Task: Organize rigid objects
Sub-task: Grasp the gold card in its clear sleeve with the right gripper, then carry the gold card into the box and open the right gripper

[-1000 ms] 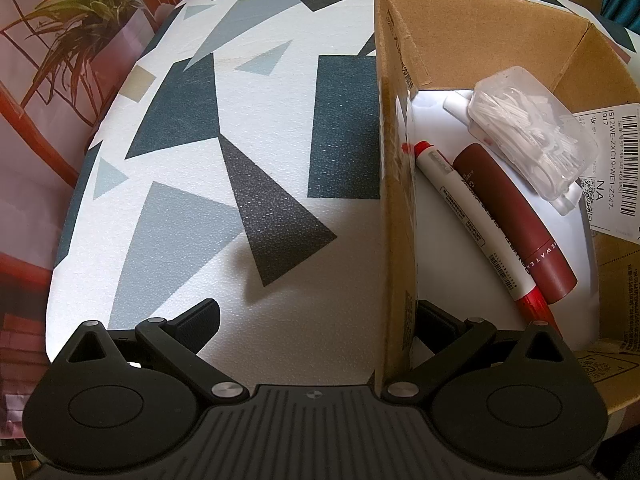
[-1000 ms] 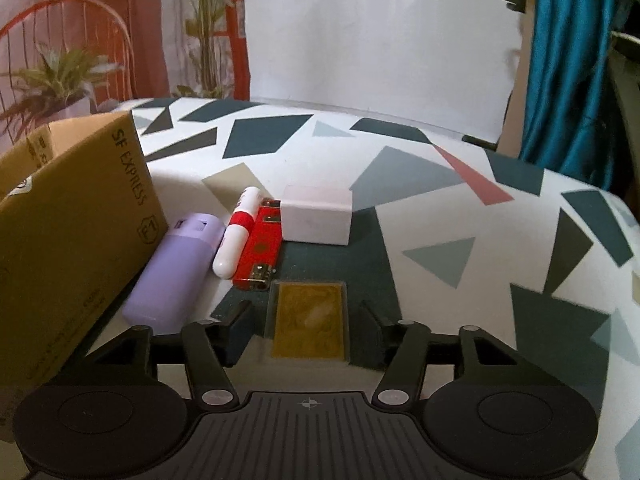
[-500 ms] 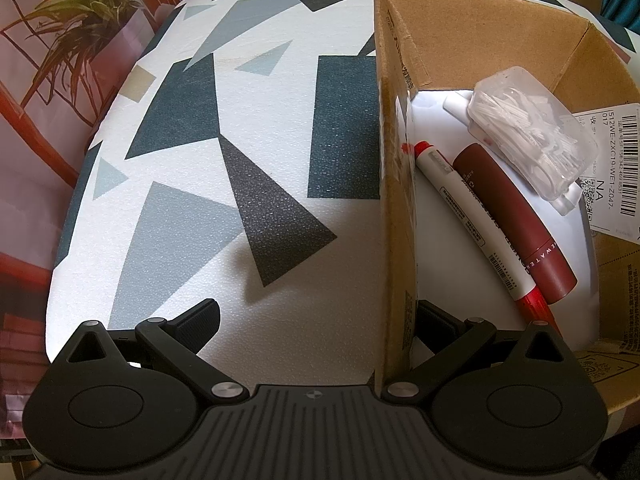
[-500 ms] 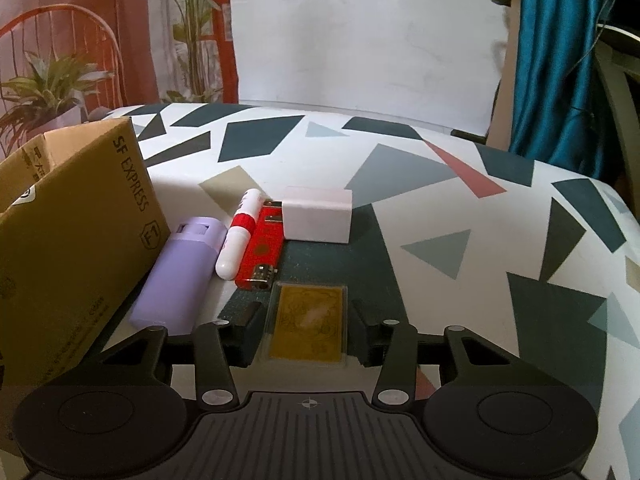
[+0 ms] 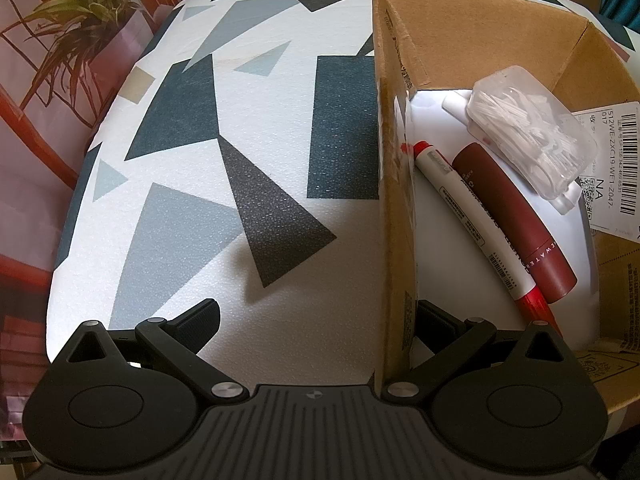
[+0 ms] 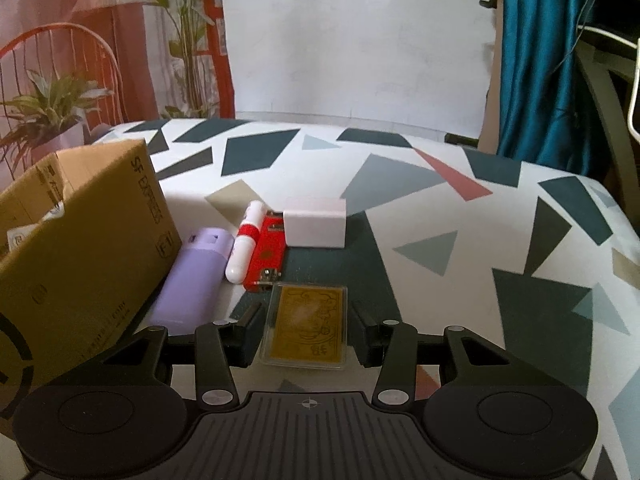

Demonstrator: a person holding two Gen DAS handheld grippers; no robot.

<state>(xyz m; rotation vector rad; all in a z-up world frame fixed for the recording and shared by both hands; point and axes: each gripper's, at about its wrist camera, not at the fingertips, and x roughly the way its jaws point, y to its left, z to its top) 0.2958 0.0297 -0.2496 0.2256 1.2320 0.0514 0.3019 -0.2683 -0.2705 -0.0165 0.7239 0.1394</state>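
In my left wrist view, the left hand-held gripper (image 5: pixel 316 316) stands wide open astride the near wall of the brown cardboard box (image 5: pixel 390 184), one finger inside. In the box a red-and-white marker (image 5: pixel 478 228) and a dark red tube (image 5: pixel 516 228) lie side by side, slanting away to the left.

From the right wrist view, my right hand-held gripper (image 6: pixel 306 326) has just narrowed and now clamps a flat gold card in a clear case (image 6: pixel 307 326), long axis pointing away, above the patterned table (image 6: pixel 460 208). "SF EXPRESS" reads on the box.

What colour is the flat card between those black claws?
Golden yellow card in a clear case, seen best from the right wrist.
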